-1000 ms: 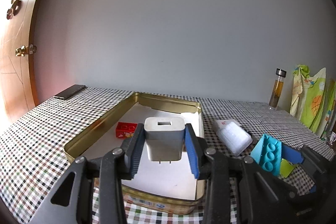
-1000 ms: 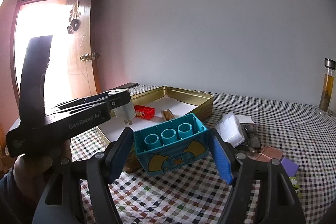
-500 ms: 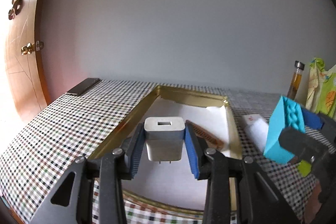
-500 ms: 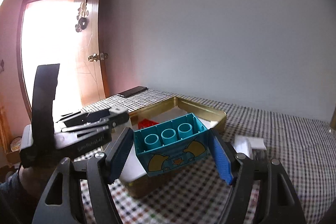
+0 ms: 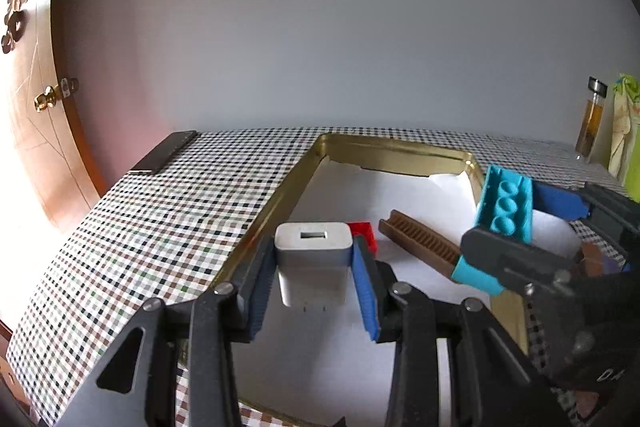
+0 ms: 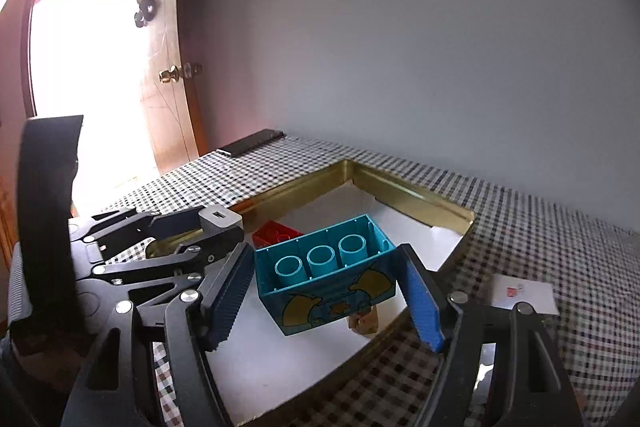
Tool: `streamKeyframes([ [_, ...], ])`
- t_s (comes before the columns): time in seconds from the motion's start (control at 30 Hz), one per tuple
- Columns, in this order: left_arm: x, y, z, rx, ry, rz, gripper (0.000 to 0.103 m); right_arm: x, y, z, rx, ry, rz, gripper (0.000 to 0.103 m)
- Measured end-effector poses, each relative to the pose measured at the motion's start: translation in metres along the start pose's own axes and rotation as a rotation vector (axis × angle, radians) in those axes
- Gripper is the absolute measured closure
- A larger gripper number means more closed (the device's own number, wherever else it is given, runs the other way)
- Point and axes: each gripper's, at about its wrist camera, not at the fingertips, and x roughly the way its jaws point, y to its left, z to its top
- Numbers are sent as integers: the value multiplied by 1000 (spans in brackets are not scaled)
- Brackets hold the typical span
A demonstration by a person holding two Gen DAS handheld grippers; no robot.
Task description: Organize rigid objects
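My left gripper (image 5: 314, 277) is shut on a white USB charger (image 5: 313, 259), prongs pointing down, held over the left side of the gold tin tray (image 5: 276, 205). My right gripper (image 6: 326, 297) is shut on a teal toy brick (image 6: 326, 279), hollow side up, hovering above the tray (image 6: 412, 193). That brick (image 5: 506, 207) also shows at the right of the left wrist view. Inside the white-lined tray lie a red brick (image 5: 366, 231) and a brown comb (image 5: 422, 243). The left gripper with the charger (image 6: 220, 219) appears at the left of the right wrist view.
A black phone (image 5: 164, 157) lies at the far left corner of the checked tablecloth (image 5: 160, 227). A bottle with amber liquid (image 5: 592, 119) and a coloured cloth (image 5: 626, 123) stand at the far right. A white card (image 6: 524, 293) lies right of the tray. A wooden door (image 6: 168, 75) is left.
Both grippers have moved over the tray, keeping their loads. The teal brick, earlier out over the cloth on the right, now hangs above the tray's right part, close to the charger.
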Motion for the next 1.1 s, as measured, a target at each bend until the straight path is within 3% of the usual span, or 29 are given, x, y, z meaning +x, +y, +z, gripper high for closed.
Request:
streamKeyframes([
  [0.37, 10, 3, -1, -8, 30, 51, 65, 16, 5, -4, 4, 23, 9, 29],
  [0.43, 9, 1, -2, -8, 26, 77, 58, 19, 4, -5, 13, 32, 22, 29],
  [0.5, 5, 3, -3, -27, 16, 90, 30, 20, 2, -7, 23, 38, 36, 29],
  [0.57, -1, 3, -4, -39, -6, 92, 20, 17, 0, -8, 29, 27, 34, 28],
  [0.9, -28, -10, -5, -66, -87, 72, 1, -20, -17, -14, 33, -21, -49, 25],
  [1.1, -44, -31, -5, -73, -114, 26, 1, -60, -38, -27, 38, -63, -124, 24],
])
